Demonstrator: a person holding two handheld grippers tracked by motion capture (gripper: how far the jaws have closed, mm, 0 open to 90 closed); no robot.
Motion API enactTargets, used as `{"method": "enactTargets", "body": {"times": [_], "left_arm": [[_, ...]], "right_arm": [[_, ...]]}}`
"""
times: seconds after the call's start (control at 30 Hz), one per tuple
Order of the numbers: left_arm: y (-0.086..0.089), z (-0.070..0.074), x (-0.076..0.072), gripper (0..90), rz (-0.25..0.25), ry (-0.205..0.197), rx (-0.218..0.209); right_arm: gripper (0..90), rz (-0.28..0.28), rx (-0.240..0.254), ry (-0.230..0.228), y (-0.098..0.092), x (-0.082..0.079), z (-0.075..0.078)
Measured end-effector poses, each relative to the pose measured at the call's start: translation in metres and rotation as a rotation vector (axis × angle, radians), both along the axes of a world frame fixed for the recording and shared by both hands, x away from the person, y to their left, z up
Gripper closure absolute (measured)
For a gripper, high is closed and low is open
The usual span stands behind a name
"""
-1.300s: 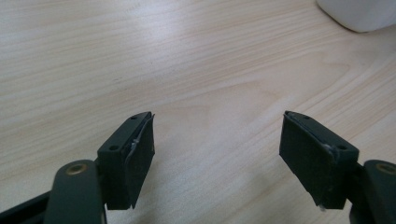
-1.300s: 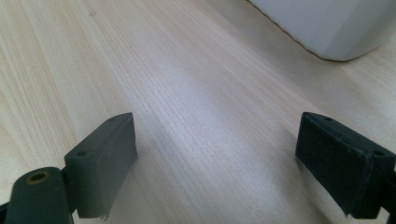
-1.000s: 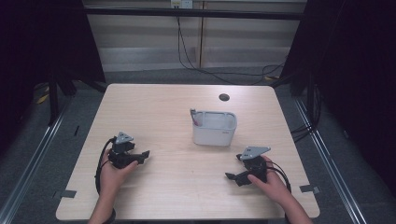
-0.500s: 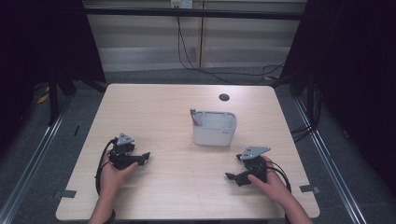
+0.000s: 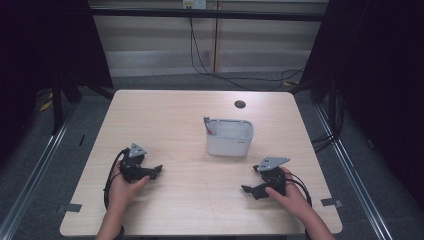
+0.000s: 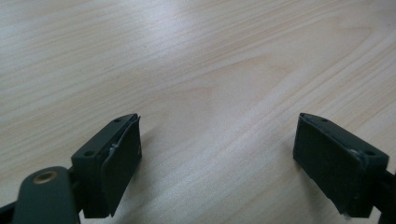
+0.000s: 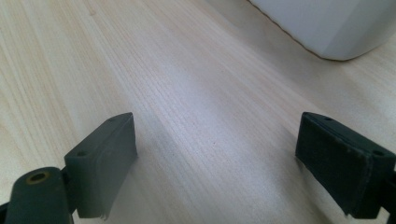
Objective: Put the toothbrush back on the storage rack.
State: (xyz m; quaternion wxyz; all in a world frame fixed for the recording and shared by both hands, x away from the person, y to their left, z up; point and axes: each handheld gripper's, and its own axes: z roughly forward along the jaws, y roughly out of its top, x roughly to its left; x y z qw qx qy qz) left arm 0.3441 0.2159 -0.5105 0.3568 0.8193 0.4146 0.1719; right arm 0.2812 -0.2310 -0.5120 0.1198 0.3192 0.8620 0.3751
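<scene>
Both claws, left [image 5: 159,169] and right [image 5: 245,189], rest open and empty on the table [image 5: 170,115]; the left's jaws have just been opening. My right sits nearer the bin [image 5: 229,137], which lies ahead.

We see a lab or recording studio rather than a home. A pale wood-grain counter [image 5: 165,115] stands alone on grey carpeted floor [image 5: 45,145], with black curtains [image 5: 60,45] hanging past its left and right edges. Beyond the far edge, loose black cables [image 5: 210,60] trail down a plain panelled wall [image 5: 150,35] from a socket [image 5: 194,4]. Metal rails [image 5: 35,172] run along the floor on both sides. Strips of tape [image 5: 70,207] mark the near corners of the counter, and a round cable port [image 5: 240,104] sits near its far edge.
</scene>
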Motion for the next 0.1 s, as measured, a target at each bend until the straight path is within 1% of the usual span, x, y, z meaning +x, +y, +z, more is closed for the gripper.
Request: {"method": "enactTargets", "body": {"times": [0.1], "left_arm": [[0.0000, 0.0000, 0.0000, 15.1, 0.000, 0.000, 0.000]], "right_arm": [[12.0, 0.000, 0.000, 0.000, 0.0000, 0.0000, 0.0000]]}}
